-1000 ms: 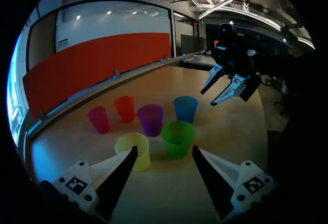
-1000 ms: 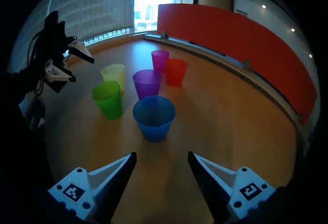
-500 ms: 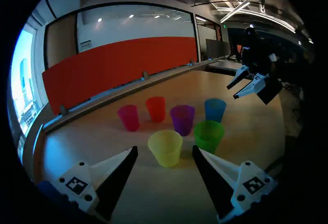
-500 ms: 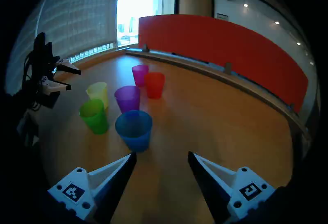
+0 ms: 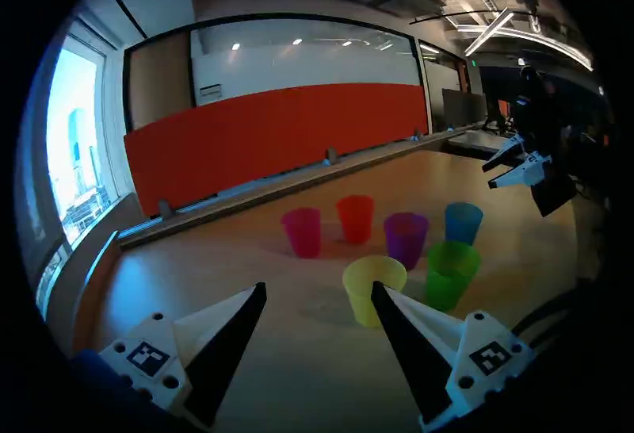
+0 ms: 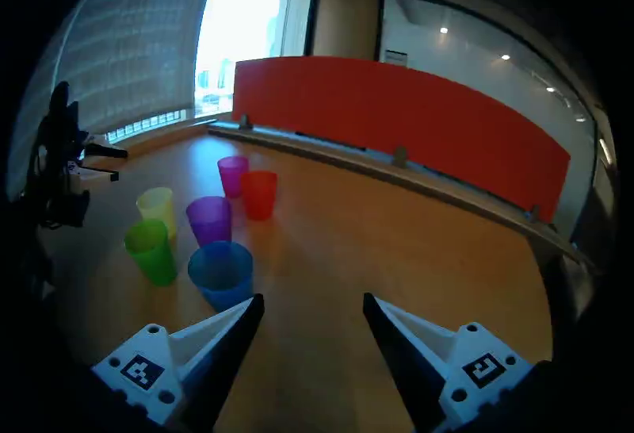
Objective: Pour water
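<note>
Several plastic cups stand grouped on a wooden table (image 5: 285, 354). In the left gripper view my left gripper (image 5: 317, 290) is open and holds nothing; the yellow cup (image 5: 371, 289) stands just ahead of its right finger, then the green (image 5: 450, 273), purple (image 5: 405, 238), blue (image 5: 463, 221), orange (image 5: 355, 217) and pink (image 5: 302, 231) cups. The right gripper (image 5: 501, 173) hangs far right above the table. In the right gripper view my right gripper (image 6: 313, 298) is open and holds nothing, with the blue cup (image 6: 221, 273) by its left finger, then the green (image 6: 150, 251), yellow (image 6: 157, 209), purple (image 6: 209, 220), orange (image 6: 259, 193) and pink (image 6: 233, 175) cups.
A red partition (image 5: 277, 132) with a rail runs along the table's far edge (image 6: 396, 124). Bright windows (image 6: 238, 44) stand beyond it. The left gripper (image 6: 99, 161) and the person holding it show dark at the far left. Bare tabletop (image 6: 412, 243) spreads right of the cups.
Both grippers have drawn back and swung away from the cups: the cluster has slid right and shrunk in the left gripper view, left and shrunk in the right gripper view. Both stay open.
</note>
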`<act>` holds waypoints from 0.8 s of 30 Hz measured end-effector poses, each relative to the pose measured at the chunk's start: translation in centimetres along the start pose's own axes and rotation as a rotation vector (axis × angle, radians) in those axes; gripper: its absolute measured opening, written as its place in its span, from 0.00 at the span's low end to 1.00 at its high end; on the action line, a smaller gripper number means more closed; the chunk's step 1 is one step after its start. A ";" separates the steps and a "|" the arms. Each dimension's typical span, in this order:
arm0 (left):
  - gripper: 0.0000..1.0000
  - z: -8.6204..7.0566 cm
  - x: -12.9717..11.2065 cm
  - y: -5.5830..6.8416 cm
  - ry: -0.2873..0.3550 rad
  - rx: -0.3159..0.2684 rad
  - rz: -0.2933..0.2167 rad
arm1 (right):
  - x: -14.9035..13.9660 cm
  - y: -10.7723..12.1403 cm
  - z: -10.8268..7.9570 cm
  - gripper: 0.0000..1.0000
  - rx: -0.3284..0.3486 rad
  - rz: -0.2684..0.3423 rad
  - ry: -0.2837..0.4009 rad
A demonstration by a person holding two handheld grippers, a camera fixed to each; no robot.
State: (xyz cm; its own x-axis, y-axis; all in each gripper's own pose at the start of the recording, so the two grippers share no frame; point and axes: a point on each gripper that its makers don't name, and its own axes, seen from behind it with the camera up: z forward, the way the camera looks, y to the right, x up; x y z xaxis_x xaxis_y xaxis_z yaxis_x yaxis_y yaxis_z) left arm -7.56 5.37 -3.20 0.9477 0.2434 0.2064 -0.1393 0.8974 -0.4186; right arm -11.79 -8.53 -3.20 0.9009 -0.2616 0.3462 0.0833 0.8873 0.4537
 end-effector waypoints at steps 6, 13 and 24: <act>0.99 -0.1 0.1 -1.7 0.036 0.093 -0.060 | 1.3 1.0 0.1 0.97 -0.076 0.070 0.081; 0.99 -0.5 0.4 -3.2 0.075 0.195 -0.088 | 3.3 1.8 -0.4 0.97 -0.148 0.151 0.177; 0.99 -1.5 2.0 -4.0 0.166 0.286 -0.229 | 6.4 3.5 -2.4 0.97 -0.290 0.204 0.332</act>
State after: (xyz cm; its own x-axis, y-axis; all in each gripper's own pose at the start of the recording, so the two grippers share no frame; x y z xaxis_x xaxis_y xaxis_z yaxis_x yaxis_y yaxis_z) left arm -4.72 1.68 -2.40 0.9938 -0.0161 0.1103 0.0284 0.9935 -0.1107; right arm -4.75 -6.17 -1.31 0.9945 0.0222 0.1024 -0.0365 0.9894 0.1403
